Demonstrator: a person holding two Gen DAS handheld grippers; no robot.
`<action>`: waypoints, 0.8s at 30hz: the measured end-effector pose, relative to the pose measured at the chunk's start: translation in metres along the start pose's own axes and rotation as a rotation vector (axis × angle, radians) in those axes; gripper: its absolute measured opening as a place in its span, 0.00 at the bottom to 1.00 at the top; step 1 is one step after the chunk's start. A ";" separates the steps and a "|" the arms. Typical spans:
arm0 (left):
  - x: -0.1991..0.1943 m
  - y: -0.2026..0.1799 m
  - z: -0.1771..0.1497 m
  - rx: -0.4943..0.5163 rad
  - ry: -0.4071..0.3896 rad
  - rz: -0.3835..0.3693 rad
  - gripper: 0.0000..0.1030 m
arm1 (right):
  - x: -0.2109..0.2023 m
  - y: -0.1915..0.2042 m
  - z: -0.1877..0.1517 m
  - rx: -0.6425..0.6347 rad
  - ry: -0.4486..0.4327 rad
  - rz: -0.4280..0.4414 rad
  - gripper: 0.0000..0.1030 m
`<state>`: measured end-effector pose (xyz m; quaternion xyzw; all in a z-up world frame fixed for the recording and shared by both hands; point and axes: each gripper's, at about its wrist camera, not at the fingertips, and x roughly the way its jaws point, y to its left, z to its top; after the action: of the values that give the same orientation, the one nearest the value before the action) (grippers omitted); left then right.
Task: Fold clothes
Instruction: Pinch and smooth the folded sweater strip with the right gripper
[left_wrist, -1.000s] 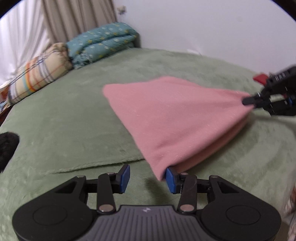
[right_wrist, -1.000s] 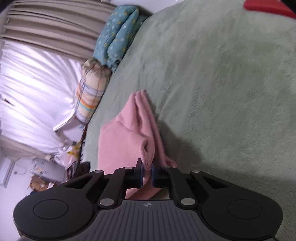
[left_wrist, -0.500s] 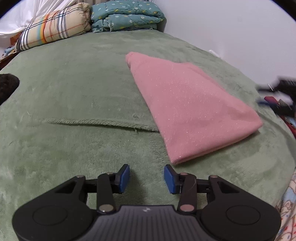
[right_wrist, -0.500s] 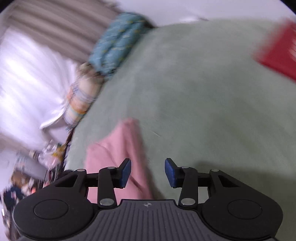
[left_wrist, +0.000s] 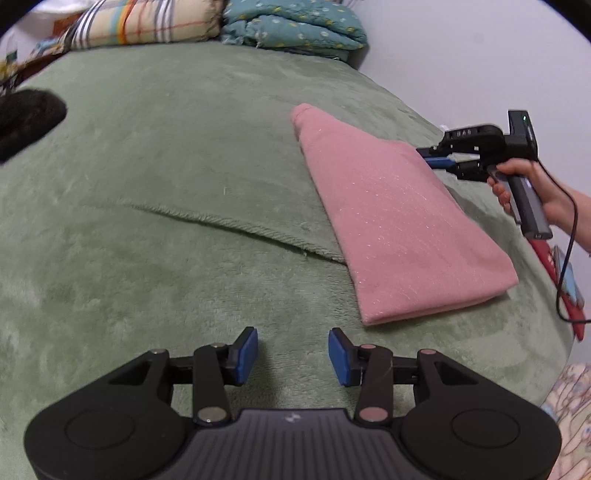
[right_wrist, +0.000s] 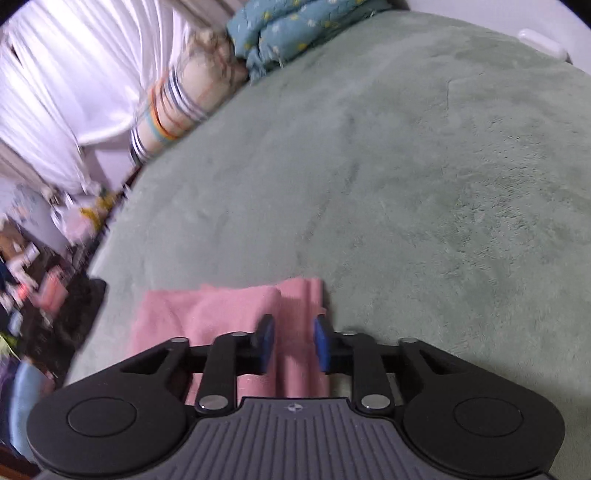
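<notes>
The green blanket (left_wrist: 184, 177) on the bed spreads wide ahead of both tools. On it lies the pink garment (left_wrist: 399, 221), folded to a flat, tapered wedge, ahead and to the right of my left hand-held gripper (left_wrist: 293, 350), which hangs spread and empty, just short of the near corner. My right hand-held gripper (right_wrist: 293, 341) straddles the far edge, pads parted around bunched layers, not yet pinching. I judge a careless squeeze there could catch only the top layer and drag the fold askew.
</notes>
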<state>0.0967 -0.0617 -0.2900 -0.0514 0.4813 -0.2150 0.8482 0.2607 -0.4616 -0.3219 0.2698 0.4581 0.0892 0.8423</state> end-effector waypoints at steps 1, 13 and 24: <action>0.002 -0.001 0.000 0.014 0.003 0.006 0.40 | 0.003 -0.001 0.001 -0.006 0.012 0.000 0.26; 0.014 -0.007 0.000 0.039 0.012 0.018 0.41 | 0.003 0.024 -0.009 -0.190 -0.102 -0.164 0.17; 0.006 -0.015 0.038 0.001 -0.096 -0.142 0.41 | -0.042 0.062 -0.013 -0.024 -0.039 0.395 0.41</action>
<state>0.1263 -0.0821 -0.2702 -0.0952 0.4351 -0.2719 0.8531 0.2320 -0.4213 -0.2643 0.3459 0.3785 0.2531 0.8204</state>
